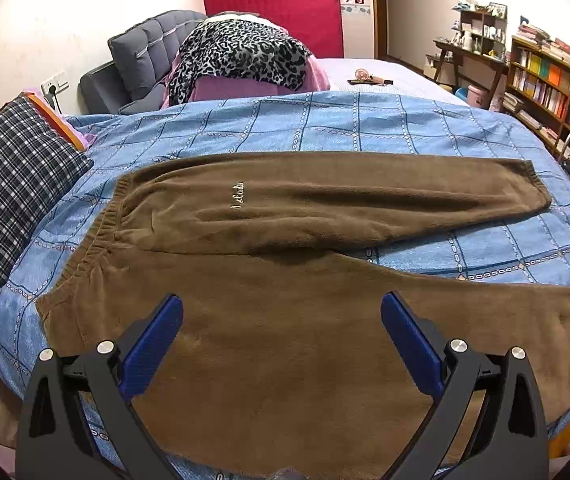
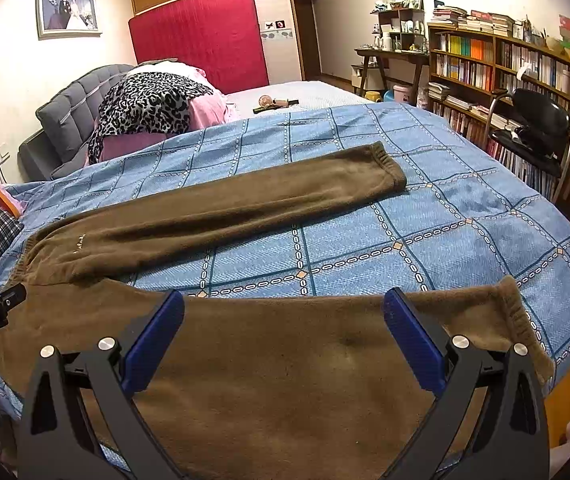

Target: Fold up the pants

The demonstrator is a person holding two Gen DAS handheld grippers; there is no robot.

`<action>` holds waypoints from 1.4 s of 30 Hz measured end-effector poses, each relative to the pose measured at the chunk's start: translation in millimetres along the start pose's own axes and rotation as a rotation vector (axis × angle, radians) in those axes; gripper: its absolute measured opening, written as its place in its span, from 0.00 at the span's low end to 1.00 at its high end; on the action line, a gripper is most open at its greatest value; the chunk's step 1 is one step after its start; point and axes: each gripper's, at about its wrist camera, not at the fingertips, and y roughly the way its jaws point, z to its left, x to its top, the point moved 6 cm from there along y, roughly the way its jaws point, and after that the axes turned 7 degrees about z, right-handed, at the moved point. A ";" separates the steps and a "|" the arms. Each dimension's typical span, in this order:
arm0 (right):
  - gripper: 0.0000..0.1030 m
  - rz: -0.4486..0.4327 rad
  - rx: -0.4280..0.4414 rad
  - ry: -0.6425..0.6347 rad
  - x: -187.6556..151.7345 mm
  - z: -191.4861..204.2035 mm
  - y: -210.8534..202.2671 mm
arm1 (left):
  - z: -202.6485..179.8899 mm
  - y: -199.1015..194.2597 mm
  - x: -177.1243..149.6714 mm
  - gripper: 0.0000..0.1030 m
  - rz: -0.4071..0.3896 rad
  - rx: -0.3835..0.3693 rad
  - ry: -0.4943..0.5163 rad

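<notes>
Brown pants (image 1: 285, 320) flat on blue quilt (image 1: 365, 128), left claw (image 1: 282, 312) and right claw (image 2: 283, 312) both wide, empty

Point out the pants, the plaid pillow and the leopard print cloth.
pants (image 1: 285, 360), left wrist view, near leg.
plaid pillow (image 1: 13, 184), left wrist view, middle.
leopard cloth (image 2: 145, 104), right wrist view, middle of heap.

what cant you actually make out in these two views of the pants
- Brown fleece pants: near edge, both views, hidden behind the open left claw and right claw.
- Pale embroidered lettering: too small to read, both views.
- Small items on the far pale sheet: too small to identify.
</notes>
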 end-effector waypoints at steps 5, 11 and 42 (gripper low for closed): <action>0.97 0.015 0.002 -0.002 1.8 1.3 6.7 | 4.5 8.2 2.5 0.95 0.012 0.006 -0.007; 0.97 0.033 0.001 -0.019 6.6 7.5 17.3 | 10.4 20.5 6.7 0.95 0.029 0.010 -0.014; 0.97 0.123 -0.027 0.003 30.8 10.1 83.3 | 111.8 102.5 65.0 0.95 0.112 0.147 -0.139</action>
